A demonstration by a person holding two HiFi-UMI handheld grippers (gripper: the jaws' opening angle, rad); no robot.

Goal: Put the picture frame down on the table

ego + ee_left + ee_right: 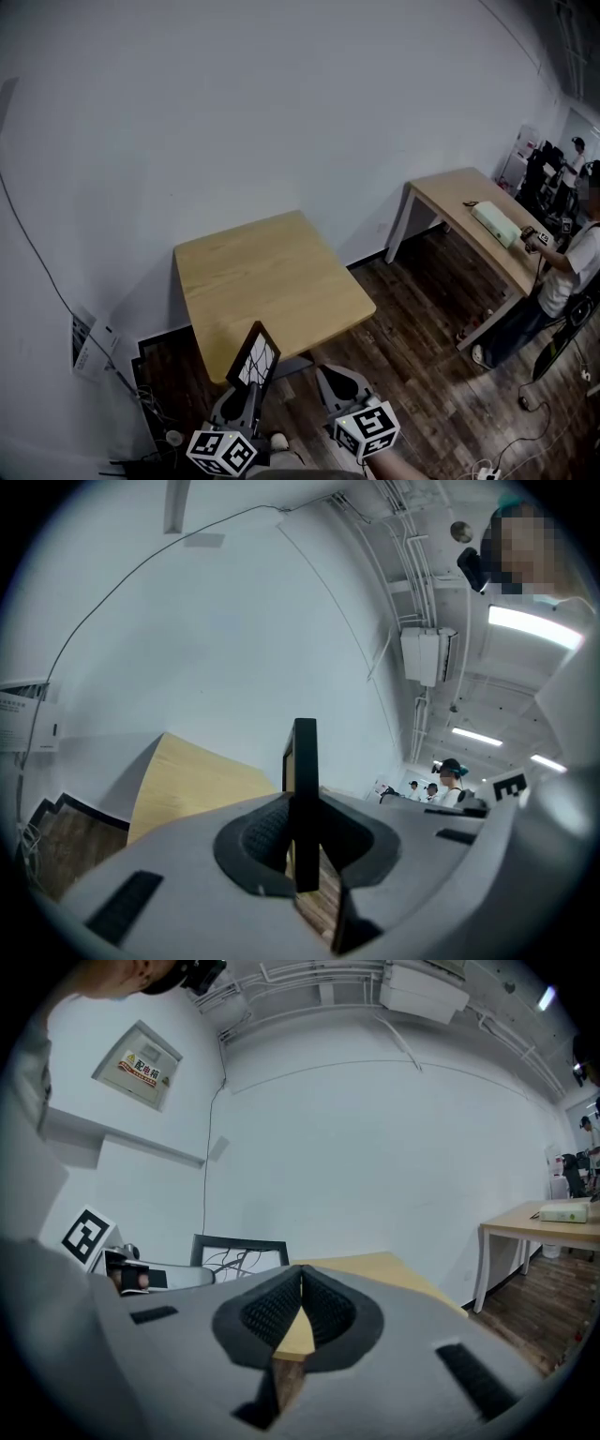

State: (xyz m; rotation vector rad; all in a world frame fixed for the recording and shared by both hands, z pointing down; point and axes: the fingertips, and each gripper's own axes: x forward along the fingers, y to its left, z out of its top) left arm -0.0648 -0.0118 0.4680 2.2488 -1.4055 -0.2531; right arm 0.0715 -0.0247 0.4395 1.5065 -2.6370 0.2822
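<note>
The picture frame (254,357) is pinched by its lower edge between the jaws of the left gripper (247,392), which are closed on it. It rises straight out of them, edge-on to that gripper's own camera. Its face, with a branch-like drawing, is turned toward the right gripper (332,377). The frame hangs in the air near the front edge of the bench (272,272), which lies ahead of and below the jaws. Gripping the bottom rail probably keeps the frame upright and its face untouched. The right gripper's jaws are pressed together on nothing, just beside the left jaws, seemingly idle. Both grippers point forward and somewhat upward, low and close to the person's body. The frame is not yet set down.
</note>
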